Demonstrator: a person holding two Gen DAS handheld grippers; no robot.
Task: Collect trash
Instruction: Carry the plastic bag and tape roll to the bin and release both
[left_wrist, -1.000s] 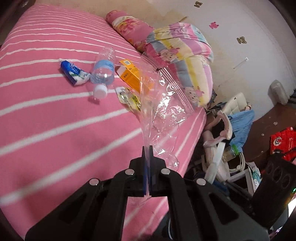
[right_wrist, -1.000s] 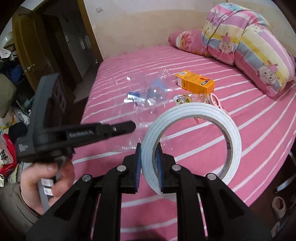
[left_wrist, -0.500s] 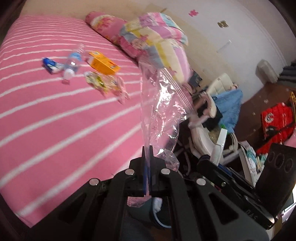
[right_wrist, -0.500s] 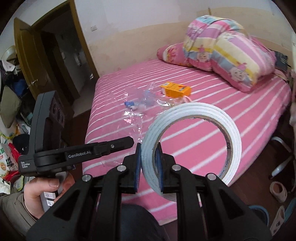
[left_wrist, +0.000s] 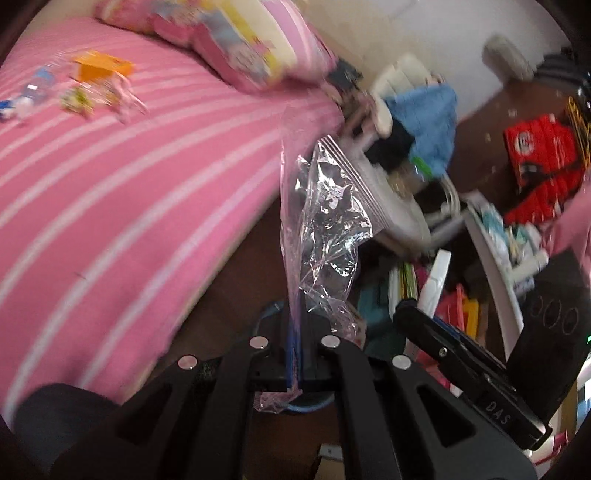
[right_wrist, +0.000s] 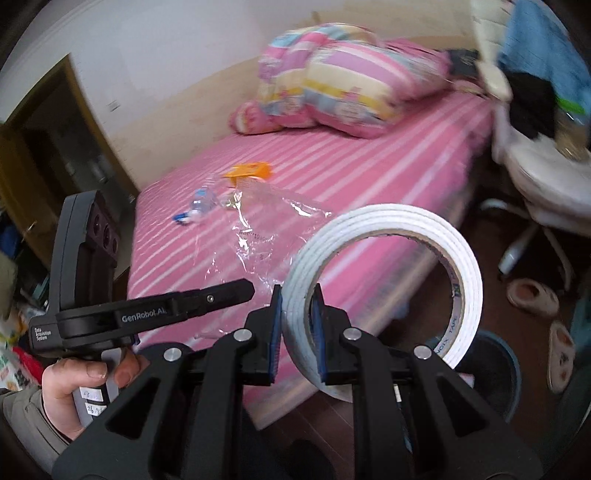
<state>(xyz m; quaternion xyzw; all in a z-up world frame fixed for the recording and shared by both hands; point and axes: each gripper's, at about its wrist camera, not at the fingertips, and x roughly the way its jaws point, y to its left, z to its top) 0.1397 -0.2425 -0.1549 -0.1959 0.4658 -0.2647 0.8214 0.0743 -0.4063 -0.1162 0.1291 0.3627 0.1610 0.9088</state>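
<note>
Left wrist view. Left claw (left_wrist: 301, 354): pinched tight on a clear plastic bag (left_wrist: 325, 229), thin, crinkled, glossy, zip-ridged at its top edge, hanging beyond the bed's (left_wrist: 110, 192) near edge, over the floor. Advice: hold the pinch firm; film slips.

Right wrist view. Right claw (right_wrist: 297, 332): clamped on a white tape roll (right_wrist: 384, 284), a rigid layered ring. Round dark bin (right_wrist: 498, 365) on the floor below it; release squarely over the rim. Orange carton (right_wrist: 249, 171) and bottle (right_wrist: 201, 197) remain mid-bed.
</note>
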